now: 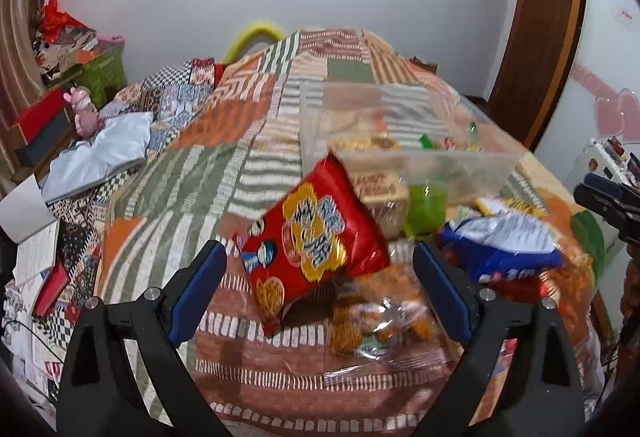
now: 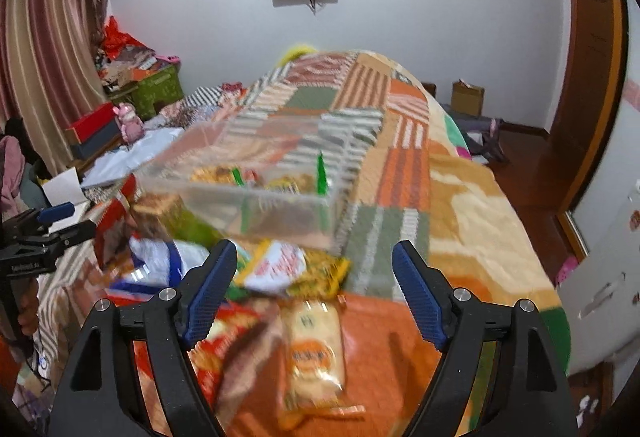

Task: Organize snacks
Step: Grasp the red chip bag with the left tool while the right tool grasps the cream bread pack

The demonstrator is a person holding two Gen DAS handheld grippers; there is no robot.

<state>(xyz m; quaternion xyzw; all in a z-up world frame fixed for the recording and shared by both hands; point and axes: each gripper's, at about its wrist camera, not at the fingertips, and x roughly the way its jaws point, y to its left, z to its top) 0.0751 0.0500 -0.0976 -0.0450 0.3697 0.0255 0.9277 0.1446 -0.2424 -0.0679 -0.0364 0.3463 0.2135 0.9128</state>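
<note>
A red snack bag [image 1: 312,241] stands tilted between the fingers of my left gripper [image 1: 320,279], which is open; neither pad touches it. Behind it sits a clear plastic box [image 1: 400,153] with several snacks inside. A clear bag of orange snacks [image 1: 380,313] and a blue-and-white bag [image 1: 504,241] lie close by. My right gripper [image 2: 316,289] is open over a pale yellow packet [image 2: 316,353], with a white-and-yellow packet [image 2: 280,269] just beyond. The clear box [image 2: 256,193] lies ahead of it. Each gripper shows at the edge of the other's view.
Everything lies on a bed with a patchwork blanket [image 1: 224,173]. Papers, books and a white cloth [image 1: 104,153] are piled to the left. A wooden door [image 2: 588,77] stands at the right, and a white cabinet [image 2: 608,277] is beside the bed.
</note>
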